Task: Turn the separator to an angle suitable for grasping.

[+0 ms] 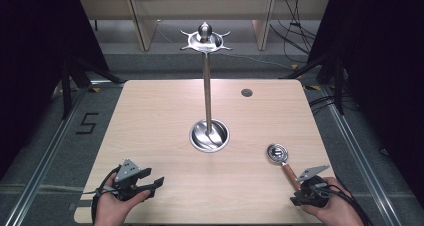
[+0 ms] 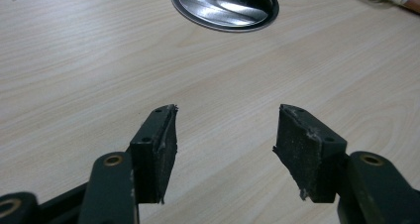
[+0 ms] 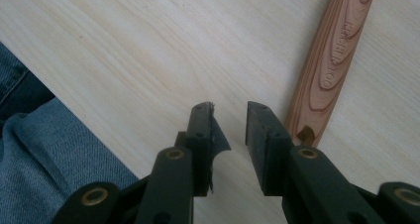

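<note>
- Wooden handle [image 3: 333,55] cut off at the far edge of the right gripper view, its engraved lettering too blurred to read.
- Metal base dish [image 2: 225,6] cropped at the far edge of the left gripper view.
- Right claw [image 1: 303,193] partly hidden under its grey plate.

a lab or recording studio is suggested: the pale wooden surface [image 1: 150,121] is ringed by black curtains [image 1: 35,41], loose cables [image 1: 295,31] are seen beyond its far edge, and a taped number [image 1: 87,122] marks the grey floor.
</note>
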`<move>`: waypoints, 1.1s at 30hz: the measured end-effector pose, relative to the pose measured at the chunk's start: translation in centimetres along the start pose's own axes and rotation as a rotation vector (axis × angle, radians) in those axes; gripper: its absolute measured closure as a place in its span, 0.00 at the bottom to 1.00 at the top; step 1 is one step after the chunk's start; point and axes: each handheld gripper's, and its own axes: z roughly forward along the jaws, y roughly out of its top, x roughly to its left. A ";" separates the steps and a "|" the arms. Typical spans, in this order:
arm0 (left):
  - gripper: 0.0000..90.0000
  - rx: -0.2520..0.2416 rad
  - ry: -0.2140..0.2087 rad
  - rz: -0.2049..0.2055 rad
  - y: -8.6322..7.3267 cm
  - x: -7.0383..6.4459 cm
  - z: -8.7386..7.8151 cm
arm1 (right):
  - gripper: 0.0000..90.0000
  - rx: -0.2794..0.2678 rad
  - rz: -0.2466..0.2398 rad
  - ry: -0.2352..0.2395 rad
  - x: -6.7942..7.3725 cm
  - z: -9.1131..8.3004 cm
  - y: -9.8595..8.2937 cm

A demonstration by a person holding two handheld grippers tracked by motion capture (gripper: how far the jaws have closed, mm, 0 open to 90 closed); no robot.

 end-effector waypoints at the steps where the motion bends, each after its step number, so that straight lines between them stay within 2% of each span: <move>1: 0.45 0.001 0.000 -0.005 0.0 0.0 0.0 | 0.81 -0.004 -0.012 -0.012 -0.1 0.1 0.1; 5: 0.45 0.001 -0.001 -0.005 0.0 -0.1 0.0 | 0.86 0.023 0.007 0.005 0.2 0.3 0.2; 6: 0.44 0.001 0.000 -0.001 0.0 -0.1 0.0 | 0.92 0.033 -0.015 0.000 0.2 0.5 0.4; 7: 0.45 0.006 0.003 -0.003 0.0 -0.1 -0.1 | 0.95 0.059 0.025 0.005 0.6 0.5 0.4; 8: 0.45 0.009 0.011 0.000 0.0 -0.1 -0.1 | 0.98 0.054 -0.020 -0.022 0.3 0.7 0.5; 9: 0.45 0.009 0.011 0.000 0.0 -0.1 -0.1 | 1.00 0.077 -0.028 -0.043 0.3 0.7 0.5; 12: 0.44 0.001 -0.003 0.002 0.0 -0.1 0.0 | 1.00 0.088 -0.008 -0.033 0.4 0.9 0.6; 14: 0.45 -0.010 -0.004 -0.011 0.0 -0.2 0.0 | 1.00 0.092 0.000 -0.047 0.0 1.0 0.7; 15: 0.45 0.002 -0.003 0.001 0.1 -0.1 -0.1 | 1.00 0.099 0.009 -0.042 -0.1 1.0 0.8; 17: 0.45 0.001 -0.003 0.000 0.0 -0.1 -0.1 | 1.00 0.092 -0.002 -0.050 -0.5 1.1 0.8; 19: 0.45 0.001 -0.004 0.001 0.1 -0.1 0.0 | 1.00 0.100 0.025 -0.052 -0.5 1.0 0.9; 21: 0.45 -0.005 -0.003 -0.004 0.1 -0.2 0.0 | 1.00 0.099 0.010 -0.059 -0.8 1.0 1.0; 25: 0.45 -0.004 -0.003 -0.004 0.1 -0.2 0.0 | 1.00 0.115 0.029 -0.057 -0.8 1.0 0.9; 26: 0.45 -0.004 -0.005 -0.009 0.0 -0.2 0.0 | 1.00 0.109 0.015 -0.055 -1.0 1.1 0.9; 29: 0.45 -0.003 -0.003 -0.008 0.1 -0.2 0.0 | 1.00 0.122 0.049 -0.058 -0.8 1.2 0.8; 30: 0.44 -0.003 -0.003 -0.007 0.1 -0.2 0.0 | 1.00 0.114 0.025 -0.066 -1.0 1.2 0.8; 33: 0.44 -0.003 -0.004 -0.008 0.1 -0.2 0.0 | 1.00 0.122 0.043 -0.070 -1.1 1.2 0.7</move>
